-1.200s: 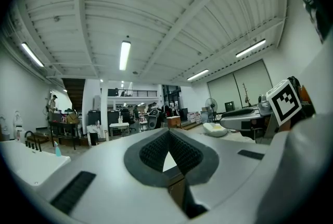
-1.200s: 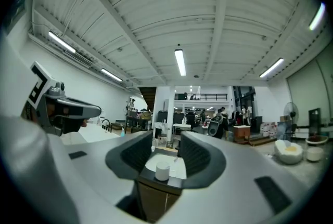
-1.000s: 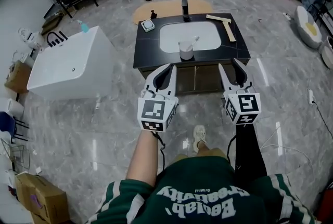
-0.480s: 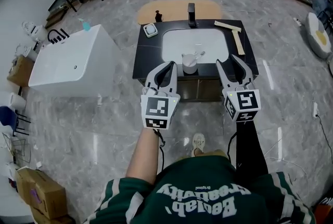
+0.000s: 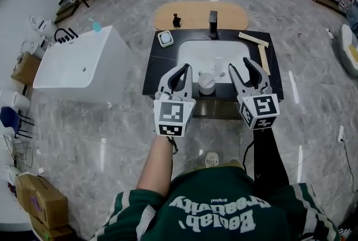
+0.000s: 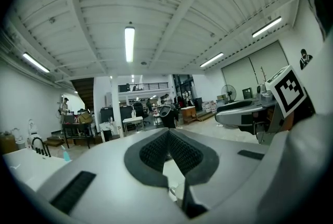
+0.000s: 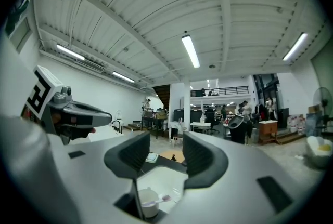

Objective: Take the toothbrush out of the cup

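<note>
A white cup [image 5: 206, 84] stands at the front edge of the white basin [image 5: 207, 54] set in a black counter [image 5: 161, 64]. A toothbrush [image 5: 218, 74] leans out of it to the right. The right gripper view shows the cup [image 7: 148, 202] and toothbrush [image 7: 162, 198] low between the jaws, still some way off. My left gripper [image 5: 181, 69] is held level just left of the cup, shut and empty, its pads meeting at the tip [image 6: 168, 132]. My right gripper [image 5: 242, 66] is just right of the cup; its jaws have just been opening, and nothing is between them [image 7: 164, 141].
A black faucet [image 5: 213, 16] stands behind the basin, a white square dish [image 5: 165, 38] at the counter's back left, and wooden strips [image 5: 258, 48] at its right. A white bathtub [image 5: 78, 65] stands on the floor to the left, and an oval wooden board [image 5: 193, 13] lies behind the counter.
The person has walked up to the counter, and both grippers have moved forward together. In the head view they now flank the cup. The right jaws stand a little wider.
</note>
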Tool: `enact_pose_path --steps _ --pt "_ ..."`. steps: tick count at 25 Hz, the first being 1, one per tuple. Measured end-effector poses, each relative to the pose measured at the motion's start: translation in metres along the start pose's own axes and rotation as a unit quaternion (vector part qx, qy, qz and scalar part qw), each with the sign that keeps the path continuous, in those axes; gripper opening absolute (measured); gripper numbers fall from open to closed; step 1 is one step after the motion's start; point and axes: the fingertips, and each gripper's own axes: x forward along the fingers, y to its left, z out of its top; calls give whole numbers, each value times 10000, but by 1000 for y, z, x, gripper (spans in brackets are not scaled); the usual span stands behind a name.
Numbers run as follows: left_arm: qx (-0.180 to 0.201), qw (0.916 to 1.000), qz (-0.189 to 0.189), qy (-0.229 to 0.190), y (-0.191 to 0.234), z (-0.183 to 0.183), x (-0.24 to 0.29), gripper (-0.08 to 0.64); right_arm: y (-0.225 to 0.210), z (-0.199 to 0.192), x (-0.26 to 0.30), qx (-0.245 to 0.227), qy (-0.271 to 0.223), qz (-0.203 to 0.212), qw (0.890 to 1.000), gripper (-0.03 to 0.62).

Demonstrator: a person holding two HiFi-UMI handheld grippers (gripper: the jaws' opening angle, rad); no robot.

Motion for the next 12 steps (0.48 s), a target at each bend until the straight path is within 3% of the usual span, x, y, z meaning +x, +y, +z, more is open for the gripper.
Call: enact_pose_path --steps 12 --pt "85 9999 -77 -102 10 -2 27 0 -8 -13 38 608 -31 62 9981 212"
